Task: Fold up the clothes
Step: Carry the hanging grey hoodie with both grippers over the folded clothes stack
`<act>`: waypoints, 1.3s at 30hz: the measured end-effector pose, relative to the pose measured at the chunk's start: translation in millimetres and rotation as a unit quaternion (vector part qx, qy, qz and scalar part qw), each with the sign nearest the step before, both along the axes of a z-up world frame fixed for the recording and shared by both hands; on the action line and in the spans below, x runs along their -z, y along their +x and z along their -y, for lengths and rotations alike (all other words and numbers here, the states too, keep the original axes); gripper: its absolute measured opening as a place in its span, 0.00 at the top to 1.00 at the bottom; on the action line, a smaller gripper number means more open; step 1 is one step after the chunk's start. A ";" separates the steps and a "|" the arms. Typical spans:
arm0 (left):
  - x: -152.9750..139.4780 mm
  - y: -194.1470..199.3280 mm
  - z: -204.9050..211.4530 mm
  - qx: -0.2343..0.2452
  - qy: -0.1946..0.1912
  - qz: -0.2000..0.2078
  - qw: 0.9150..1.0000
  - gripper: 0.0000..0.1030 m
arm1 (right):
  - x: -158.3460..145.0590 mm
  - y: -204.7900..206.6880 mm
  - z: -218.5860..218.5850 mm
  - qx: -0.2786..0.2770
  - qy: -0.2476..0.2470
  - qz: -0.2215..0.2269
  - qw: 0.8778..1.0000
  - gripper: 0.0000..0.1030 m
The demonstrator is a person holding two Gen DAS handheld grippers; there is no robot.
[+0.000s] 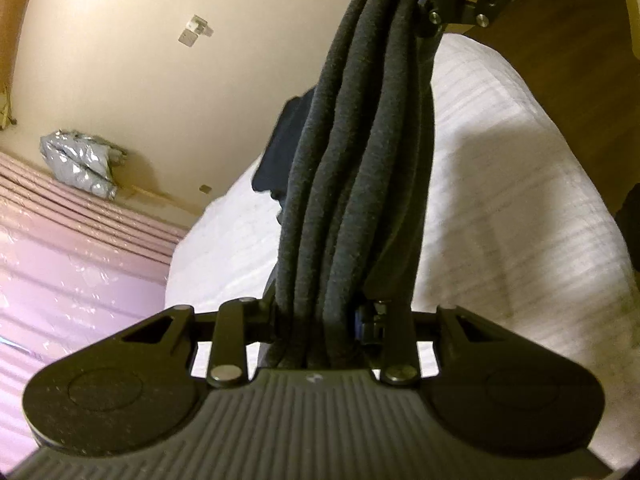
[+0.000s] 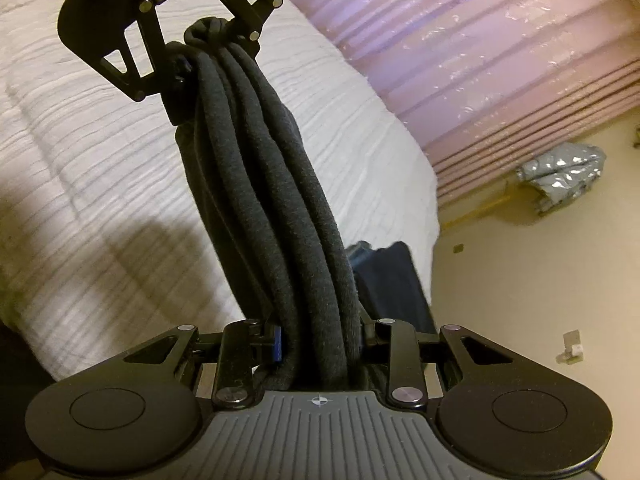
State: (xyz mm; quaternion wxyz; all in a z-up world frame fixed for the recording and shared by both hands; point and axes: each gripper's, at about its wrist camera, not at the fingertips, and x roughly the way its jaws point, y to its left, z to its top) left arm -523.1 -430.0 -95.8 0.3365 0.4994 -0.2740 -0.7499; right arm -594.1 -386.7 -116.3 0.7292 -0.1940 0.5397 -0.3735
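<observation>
A dark grey garment [image 1: 360, 168] is bunched into thick folds and stretched between my two grippers above a white bed [image 1: 520, 200]. My left gripper [image 1: 320, 320] is shut on one end of it. My right gripper [image 2: 320, 332] is shut on the other end. Each gripper shows at the top of the other's view, the right one in the left wrist view [image 1: 424, 4] and the left one in the right wrist view [image 2: 200, 52]. A dark navy cloth [image 2: 392, 280] hangs below the garment; it also shows in the left wrist view [image 1: 280, 148].
The white ribbed bedcover [image 2: 100, 160] lies under the garment. A pink plastic-wrapped mattress [image 2: 480, 60] leans beside the bed. A silver foil bag [image 2: 560, 176] lies on the cream floor [image 2: 520, 280]. A wooden surface [image 1: 560, 60] borders the bed.
</observation>
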 end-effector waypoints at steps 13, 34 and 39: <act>-34.8 -140.7 177.1 -0.002 -0.064 0.001 0.998 0.71 | -36.5 -126.8 186.2 -0.015 -0.092 0.004 0.996 0.70; 161.7 -275.8 313.5 -0.027 -0.055 0.067 0.996 0.61 | 166.3 -248.4 391.3 -0.042 -0.046 -0.024 0.998 0.60; 148.4 -268.2 309.8 -0.010 -0.051 0.069 0.996 0.57 | 148.8 -255.3 381.1 -0.023 -0.042 -0.029 0.998 0.57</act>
